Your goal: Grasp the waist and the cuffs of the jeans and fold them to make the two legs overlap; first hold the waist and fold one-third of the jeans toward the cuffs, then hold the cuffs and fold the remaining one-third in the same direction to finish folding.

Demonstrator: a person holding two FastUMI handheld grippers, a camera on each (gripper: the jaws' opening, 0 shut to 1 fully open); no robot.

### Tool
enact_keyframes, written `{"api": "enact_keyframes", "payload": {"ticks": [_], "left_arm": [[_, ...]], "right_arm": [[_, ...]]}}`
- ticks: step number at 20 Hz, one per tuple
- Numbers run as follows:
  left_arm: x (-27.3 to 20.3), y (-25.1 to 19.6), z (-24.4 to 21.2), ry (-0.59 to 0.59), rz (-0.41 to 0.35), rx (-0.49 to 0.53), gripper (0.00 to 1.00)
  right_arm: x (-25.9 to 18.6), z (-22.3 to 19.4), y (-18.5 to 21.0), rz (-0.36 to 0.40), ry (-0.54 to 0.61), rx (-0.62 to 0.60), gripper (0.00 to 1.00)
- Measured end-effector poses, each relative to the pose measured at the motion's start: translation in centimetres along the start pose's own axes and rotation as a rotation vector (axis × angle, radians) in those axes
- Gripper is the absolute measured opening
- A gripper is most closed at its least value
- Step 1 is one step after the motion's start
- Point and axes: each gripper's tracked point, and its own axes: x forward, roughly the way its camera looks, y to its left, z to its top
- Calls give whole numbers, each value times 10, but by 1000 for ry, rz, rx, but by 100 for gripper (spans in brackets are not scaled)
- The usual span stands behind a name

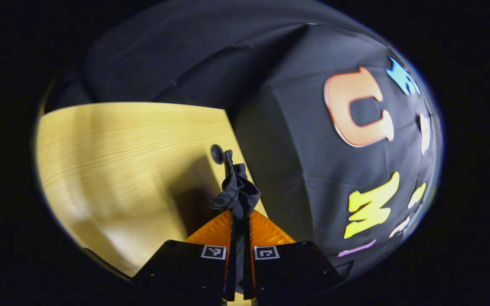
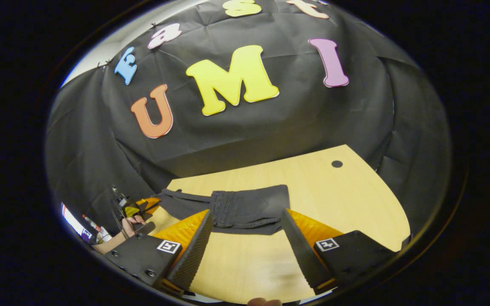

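Right up close, the left gripper [image 1: 240, 221] has its fingers pinched tight on a bunched fold of the dark jeans [image 1: 237, 191] above the wooden table [image 1: 113, 170]. Right gripper [image 2: 247, 238] hangs with fingers spread wide, holding nothing; the jeans [image 2: 245, 208] lie flat on the table [image 2: 347, 199] just beyond. Far left, a hand [image 2: 129, 226] holds the other gripper.

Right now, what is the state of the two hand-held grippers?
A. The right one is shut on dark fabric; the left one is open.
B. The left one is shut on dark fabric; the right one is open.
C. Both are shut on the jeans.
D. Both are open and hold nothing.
B: in the left gripper view the left hand-held gripper pinches bunched dark fabric, while the right hand-held gripper has its fingers spread before the jeans on the table.
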Motion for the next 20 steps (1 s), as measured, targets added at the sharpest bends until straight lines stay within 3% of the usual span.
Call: {"api": "enact_keyframes", "payload": {"ticks": [3, 4, 6, 12, 17, 20], "left_arm": [[-15, -59, -24, -1, -63, 125, 10], [-18, -74, -36, 0, -73, 176, 10], [-24, -103, -60, 6, -89, 273, 10], [-13, -168, -184, 66, -111, 638, 10], [8, -159, -260, -32, -6, 985, 10], [27, -123, -306, 38, 2, 1108, 11]], "right_arm": [[-11, -2, -18, 10, 3, 6, 94], [-15, -1, -24, 11, -1, 10, 99], [-26, 1, -40, 6, -12, 11, 94], [-53, 3, -110, -70, -26, 43, 99], [-63, -11, -175, -170, -8, 70, 100], [-66, -27, -197, -221, 34, 51, 94]]}}
